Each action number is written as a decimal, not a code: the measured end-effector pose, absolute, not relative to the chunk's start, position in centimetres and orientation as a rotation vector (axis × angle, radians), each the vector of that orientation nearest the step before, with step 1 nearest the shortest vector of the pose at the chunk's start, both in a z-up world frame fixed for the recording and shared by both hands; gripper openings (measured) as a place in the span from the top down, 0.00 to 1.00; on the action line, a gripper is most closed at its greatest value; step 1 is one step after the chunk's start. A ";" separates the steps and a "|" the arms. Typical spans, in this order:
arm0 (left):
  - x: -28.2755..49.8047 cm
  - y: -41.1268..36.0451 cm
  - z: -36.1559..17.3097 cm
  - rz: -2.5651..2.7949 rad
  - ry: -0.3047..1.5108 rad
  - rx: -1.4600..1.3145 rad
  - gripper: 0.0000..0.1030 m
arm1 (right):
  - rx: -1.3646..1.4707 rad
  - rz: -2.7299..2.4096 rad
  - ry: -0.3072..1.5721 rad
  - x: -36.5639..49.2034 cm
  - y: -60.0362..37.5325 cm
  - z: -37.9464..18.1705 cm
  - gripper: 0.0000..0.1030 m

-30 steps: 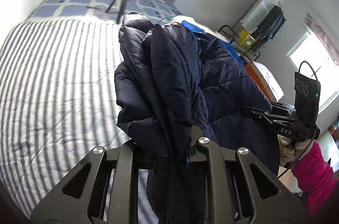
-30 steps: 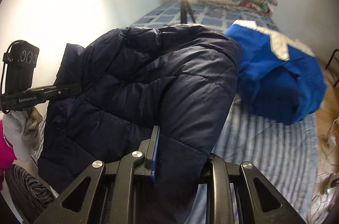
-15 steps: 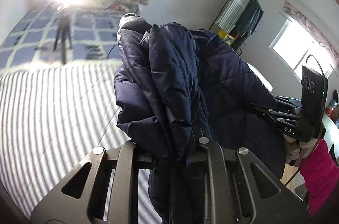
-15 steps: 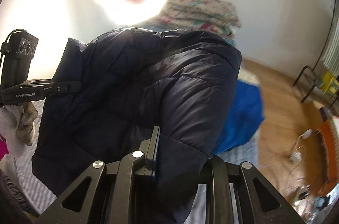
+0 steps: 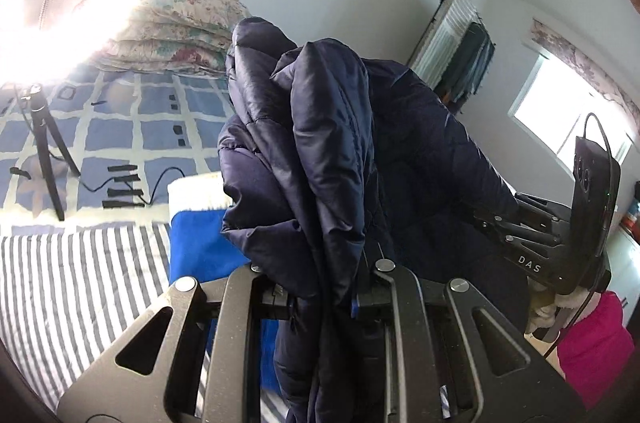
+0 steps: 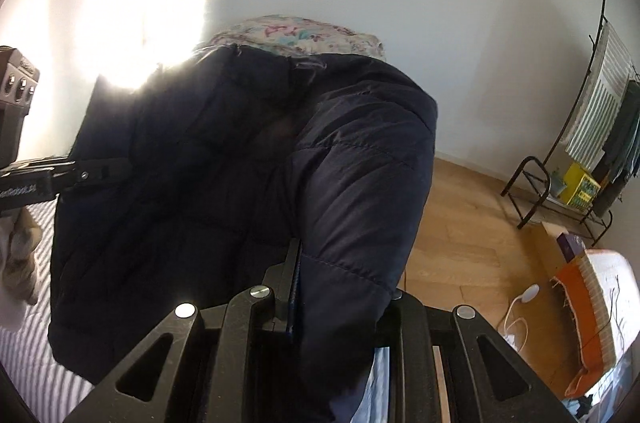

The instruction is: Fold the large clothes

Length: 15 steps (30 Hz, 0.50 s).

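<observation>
Above the striped bed [image 5: 80, 283], your left gripper [image 5: 320, 297] and right gripper [image 6: 340, 303] each clamp the navy puffer jacket [image 5: 320, 151].

"DAS" on right hand-held gripper [image 5: 486, 219]

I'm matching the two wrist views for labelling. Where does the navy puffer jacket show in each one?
Left wrist view: navy puffer jacket bunched upright at centre, rising from the left gripper, whose jaws pinch it.
Right wrist view: navy puffer jacket fills centre and left, held in the right gripper.
Shared landmark: folded floral quilt behind the jacket in both.
</observation>
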<state>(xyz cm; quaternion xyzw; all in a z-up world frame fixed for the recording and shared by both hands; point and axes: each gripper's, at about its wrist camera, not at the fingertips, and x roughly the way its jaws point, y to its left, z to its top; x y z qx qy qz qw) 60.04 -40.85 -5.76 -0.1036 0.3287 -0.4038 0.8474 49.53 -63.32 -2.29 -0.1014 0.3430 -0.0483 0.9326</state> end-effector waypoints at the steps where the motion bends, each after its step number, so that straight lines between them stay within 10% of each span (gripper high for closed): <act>1: 60.6 -41.3 -6.1 -0.841 0.697 -0.226 0.85 | -0.215 -0.101 0.700 50.3 -63.5 -2.5 0.81; 4: 62.7 -42.0 -8.0 -0.782 0.707 -0.238 0.84 | -0.221 -0.125 0.715 53.4 -64.4 -4.2 0.75; 7: 65.8 -42.8 -11.7 -0.666 0.822 -0.198 0.76 | -0.276 -0.274 0.789 56.7 -65.5 -7.4 0.46; 15: 67.4 -42.4 -14.7 -0.568 0.847 -0.202 0.56 | -0.277 -0.377 0.810 58.0 -67.4 -10.2 0.55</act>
